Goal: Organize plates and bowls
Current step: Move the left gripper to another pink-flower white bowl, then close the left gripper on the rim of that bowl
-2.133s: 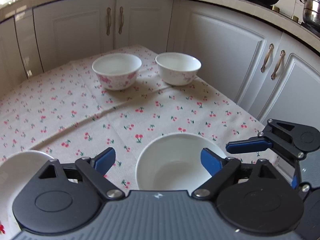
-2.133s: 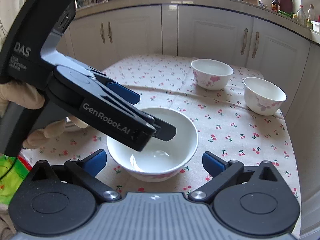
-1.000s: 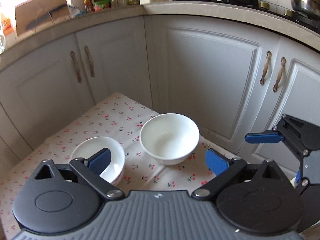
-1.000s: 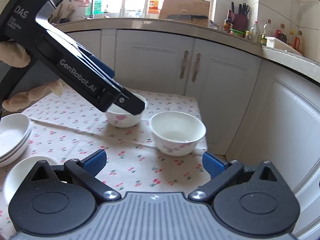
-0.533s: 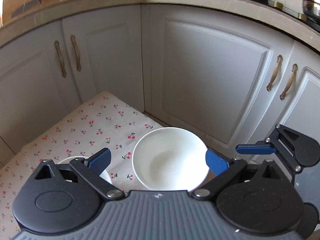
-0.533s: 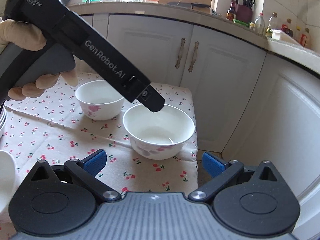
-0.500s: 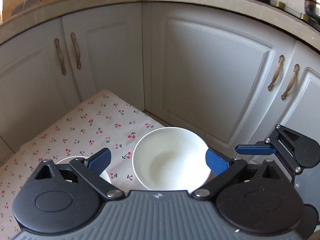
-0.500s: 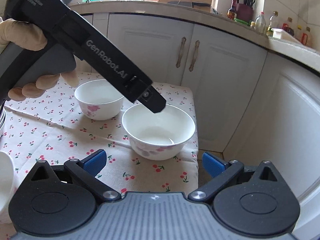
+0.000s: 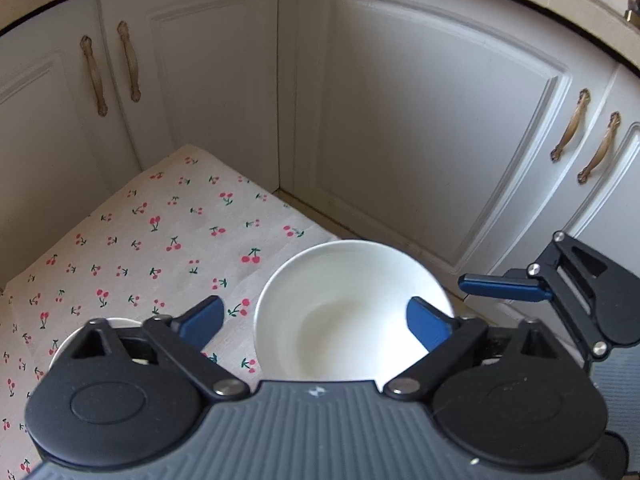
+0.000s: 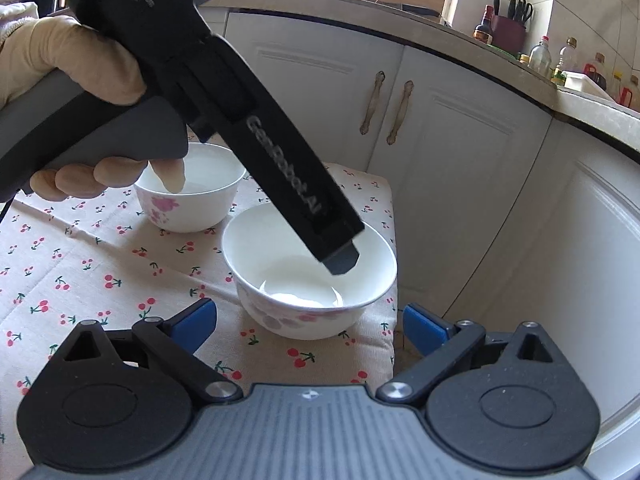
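Grippers converge on a bowl at the tablecloth's corner

Left gripper (image 9: 314,320) is closing around the near bowl (image 10: 310,268), one finger inside it, unclamped; another bowl (image 10: 192,188) sits just left; right gripper (image 10: 310,326) gapes before the near bowl.

Left tool (image 10: 340,256) dips into corner bowl (image 10: 280,312); second bowl (image 10: 188,204) just beside; cabinets (image 10: 460,160) near.

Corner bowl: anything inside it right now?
Only one finger of the left gripper dips inside the corner bowl; its jaws are closing around the rim. The visible inside looks white and bare, but that finger covers part of the far wall.
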The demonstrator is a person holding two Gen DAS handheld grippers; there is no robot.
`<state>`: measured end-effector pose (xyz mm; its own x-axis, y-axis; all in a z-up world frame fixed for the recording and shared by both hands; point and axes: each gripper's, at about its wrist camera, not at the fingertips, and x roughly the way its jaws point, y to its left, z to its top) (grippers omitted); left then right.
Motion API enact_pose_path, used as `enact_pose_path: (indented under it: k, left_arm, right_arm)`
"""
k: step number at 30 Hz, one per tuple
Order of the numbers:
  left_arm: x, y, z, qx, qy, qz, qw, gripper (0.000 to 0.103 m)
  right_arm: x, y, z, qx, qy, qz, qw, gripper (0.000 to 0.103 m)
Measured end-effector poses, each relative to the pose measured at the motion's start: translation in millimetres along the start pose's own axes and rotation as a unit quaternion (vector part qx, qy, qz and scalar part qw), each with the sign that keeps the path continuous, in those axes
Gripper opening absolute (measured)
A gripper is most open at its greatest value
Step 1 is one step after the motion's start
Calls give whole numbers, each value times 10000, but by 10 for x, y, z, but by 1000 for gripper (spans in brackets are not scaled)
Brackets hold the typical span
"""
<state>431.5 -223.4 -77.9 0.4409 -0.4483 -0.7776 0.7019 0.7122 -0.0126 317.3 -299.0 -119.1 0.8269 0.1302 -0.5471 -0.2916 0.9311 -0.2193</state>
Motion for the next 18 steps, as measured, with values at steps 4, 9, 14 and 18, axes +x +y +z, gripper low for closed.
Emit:
enact_pose_path:
  k: [4,9,14,18]
  left_arm:
    - [76,47,-9,4,99,-57,9999,74]
    - [117,71,-26,-1,131,-133,9998,69]
    - [145,82,-30,23,126,-216,9997,68]
    - [167,88,-31,21,154,-274,9995,66]
  right_arm:
    - [35,0,-5,-24,-25,-15,10000,96]
    - [74,20,-3,-115,-40,-39,9999,89]
    - [106,-7,-2,-36,-55,-14,10000,87]
    - [111,-45,-9,44,-35,70,10000,86]
